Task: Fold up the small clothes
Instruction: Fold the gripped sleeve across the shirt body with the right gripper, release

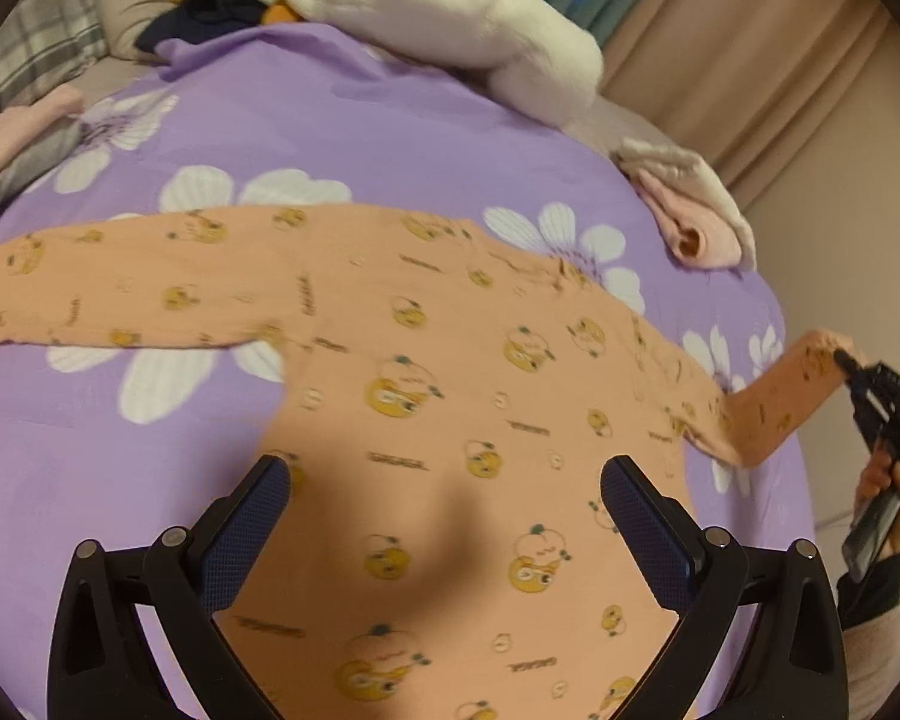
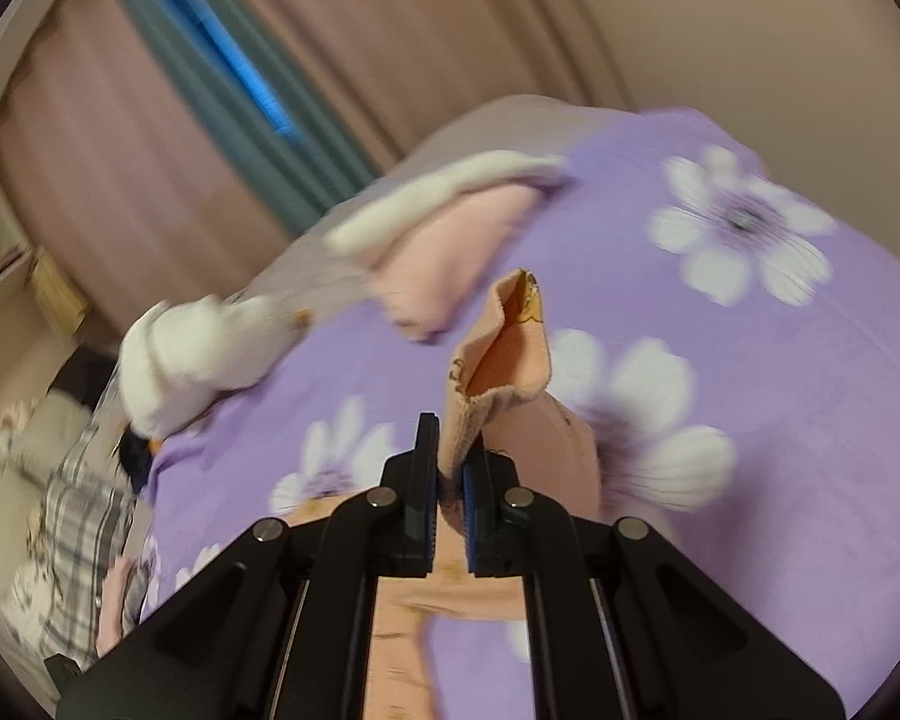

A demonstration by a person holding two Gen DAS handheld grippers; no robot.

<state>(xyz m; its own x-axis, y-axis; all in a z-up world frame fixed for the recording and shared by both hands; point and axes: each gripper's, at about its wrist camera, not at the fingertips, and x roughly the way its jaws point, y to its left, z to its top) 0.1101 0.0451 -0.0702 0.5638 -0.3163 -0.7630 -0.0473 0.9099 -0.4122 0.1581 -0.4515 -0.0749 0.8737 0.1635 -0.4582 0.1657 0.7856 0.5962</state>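
An orange long-sleeved shirt (image 1: 438,372) with yellow cartoon prints lies spread flat on a purple flowered bedsheet (image 1: 342,120). My left gripper (image 1: 444,480) is open and hovers over the shirt's body, touching nothing. My right gripper (image 1: 849,363) is shut on the cuff of the shirt's right sleeve (image 1: 786,402) and holds it lifted off the bed at the right edge. In the right wrist view the cuff (image 2: 498,360) stands up between the shut fingers of the right gripper (image 2: 450,468). The left sleeve (image 1: 90,288) lies stretched out flat to the left.
A folded pink and white garment (image 1: 696,222) lies at the bed's right edge, also in the right wrist view (image 2: 450,252). A white plush toy (image 1: 438,12) and a dark garment (image 1: 210,12) lie at the far end. Plaid bedding (image 1: 24,60) and pink cloth (image 1: 12,126) sit at the left. Curtains (image 2: 210,90) hang behind.
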